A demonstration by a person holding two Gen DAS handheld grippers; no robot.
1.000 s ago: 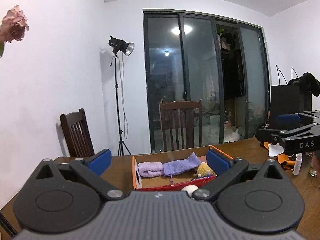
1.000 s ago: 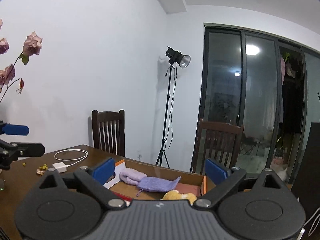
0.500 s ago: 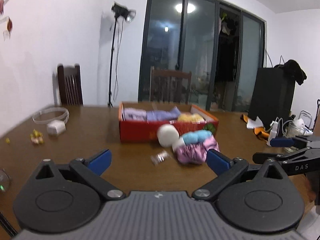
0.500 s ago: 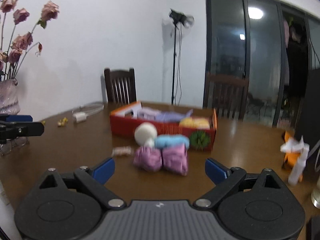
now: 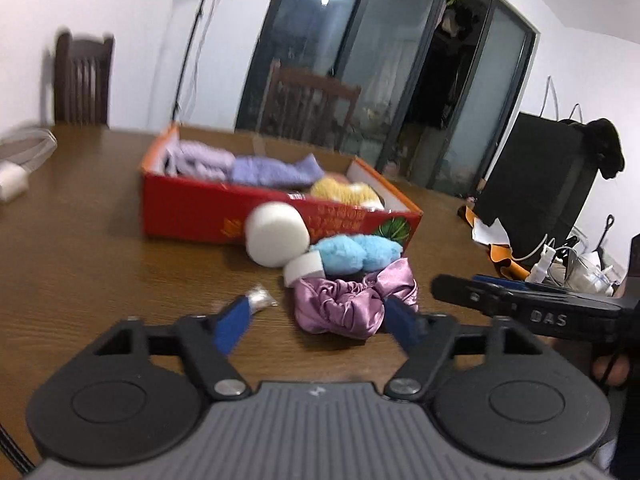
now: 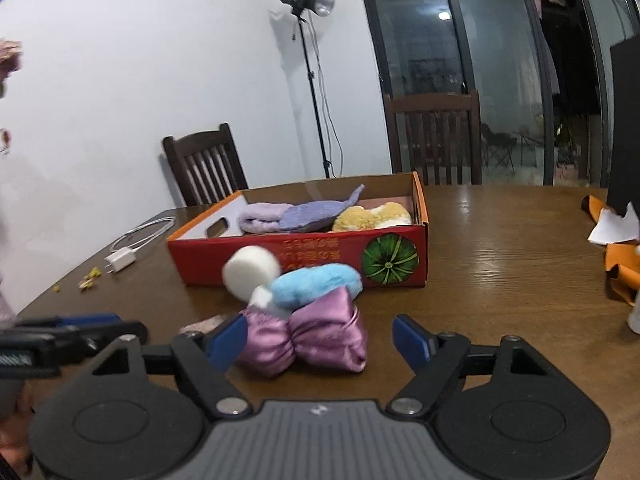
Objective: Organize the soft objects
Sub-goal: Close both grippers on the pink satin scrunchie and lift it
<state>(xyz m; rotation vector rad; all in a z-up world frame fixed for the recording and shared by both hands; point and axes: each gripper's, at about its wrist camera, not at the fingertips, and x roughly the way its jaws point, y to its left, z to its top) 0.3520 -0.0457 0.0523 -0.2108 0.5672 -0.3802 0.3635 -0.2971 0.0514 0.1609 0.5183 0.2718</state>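
Lying crosswise, apparently: purple scrunchie (image 6: 306, 340).

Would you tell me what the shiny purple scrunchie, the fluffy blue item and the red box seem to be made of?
The shiny purple scrunchie looks like satin fabric: glossy, with gathered folds catching highlights. The fluffy blue item appears to be plush or faux fur, matte and fuzzy at its edges. The red box seems to be printed cardboard, given its thin flat walls, plain inner side and cut-out handle.

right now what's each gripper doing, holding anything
left gripper: open, jaws just closing in, nothing gripped; purple satin scrunchie lies ahead.
right gripper: open, jaws just closing in, scrunchie between them, not gripped.
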